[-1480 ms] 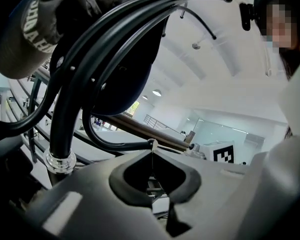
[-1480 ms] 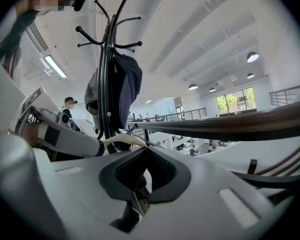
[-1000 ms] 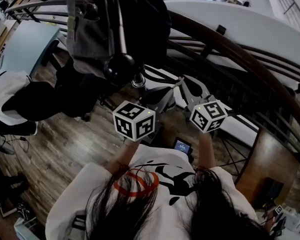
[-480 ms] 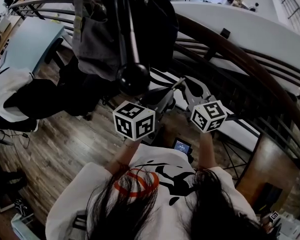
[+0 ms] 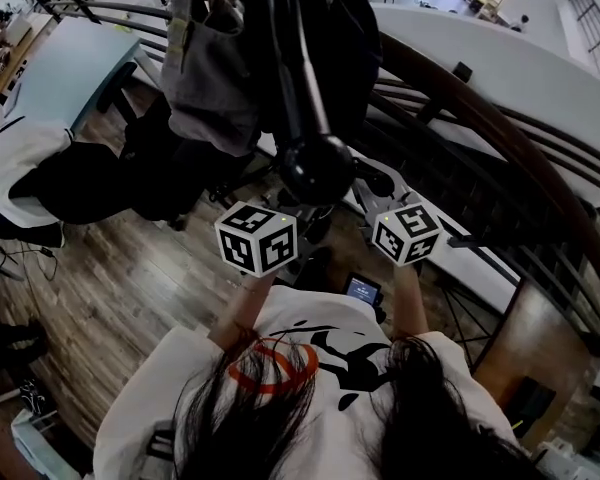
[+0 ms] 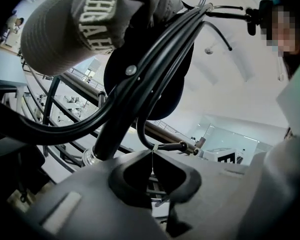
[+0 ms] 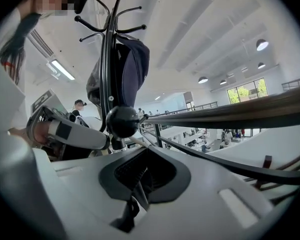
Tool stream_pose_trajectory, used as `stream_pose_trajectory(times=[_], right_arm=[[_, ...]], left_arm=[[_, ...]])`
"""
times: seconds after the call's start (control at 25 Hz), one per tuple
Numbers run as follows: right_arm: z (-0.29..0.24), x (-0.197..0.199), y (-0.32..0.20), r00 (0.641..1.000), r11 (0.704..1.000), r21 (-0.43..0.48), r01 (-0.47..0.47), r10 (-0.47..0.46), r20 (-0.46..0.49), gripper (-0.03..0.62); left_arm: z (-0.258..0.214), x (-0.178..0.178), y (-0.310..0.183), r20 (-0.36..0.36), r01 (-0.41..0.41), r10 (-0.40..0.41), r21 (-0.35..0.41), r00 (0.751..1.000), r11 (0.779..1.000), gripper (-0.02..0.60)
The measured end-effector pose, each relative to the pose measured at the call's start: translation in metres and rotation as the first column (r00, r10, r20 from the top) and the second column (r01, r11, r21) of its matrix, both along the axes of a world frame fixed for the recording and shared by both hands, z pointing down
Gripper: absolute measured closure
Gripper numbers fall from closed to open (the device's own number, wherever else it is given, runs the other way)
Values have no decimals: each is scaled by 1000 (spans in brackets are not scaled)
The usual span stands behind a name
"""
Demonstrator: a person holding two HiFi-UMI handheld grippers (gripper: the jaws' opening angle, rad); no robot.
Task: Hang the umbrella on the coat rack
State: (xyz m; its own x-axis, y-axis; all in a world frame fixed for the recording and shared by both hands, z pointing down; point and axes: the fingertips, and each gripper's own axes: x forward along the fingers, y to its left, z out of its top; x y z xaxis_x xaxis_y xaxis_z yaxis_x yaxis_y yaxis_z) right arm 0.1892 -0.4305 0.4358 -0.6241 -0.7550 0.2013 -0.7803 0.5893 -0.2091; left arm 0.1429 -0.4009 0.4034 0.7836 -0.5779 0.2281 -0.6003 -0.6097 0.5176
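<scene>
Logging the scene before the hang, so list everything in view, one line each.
coat rack: one, black, ball-tipped arms, directly ahead of the grippers
bag: one, grey, hanging on the rack
garment: one, dark, hanging beside the bag
cord: one, thin, pale, from a small rack hook into the left jaws; umbrella body not made out
railing: one, dark, curved, beyond the rack
table: one, light blue, upper left
bystander: one, white top, far left
left gripper: grey, shut on the cord
right gripper: grey, shut, seemingly on the same cord
</scene>
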Motion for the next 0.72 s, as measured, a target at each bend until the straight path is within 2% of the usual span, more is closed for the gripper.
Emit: stream_pose_trajectory(times=[0.2, 0.36, 0.56, 0.64, 0.72], right_arm=[[4, -18, 4, 999, 999, -9, 40, -40, 27, 566], [-2, -27, 9, 996, 998, -14, 58, -57, 63, 566], [-7, -31, 18, 998, 998, 6, 56, -56, 43, 565], [-5, -30, 19, 999, 999, 9, 34, -34, 40, 565], [-3, -28, 20, 999, 1000, 7, 14, -15, 36, 557]], left_arm=[[8, -7, 4, 21, 3, -3, 8, 1000, 1000, 580], [17, -7, 8, 93, -20, 17, 21, 996, 1000, 580], [27, 2, 16, 170, -67, 57, 53, 984, 996, 578], [27, 3, 17, 168, -83, 71, 62, 983, 995, 570], [24, 1, 18, 132, -77, 68, 62, 989, 995, 577]])
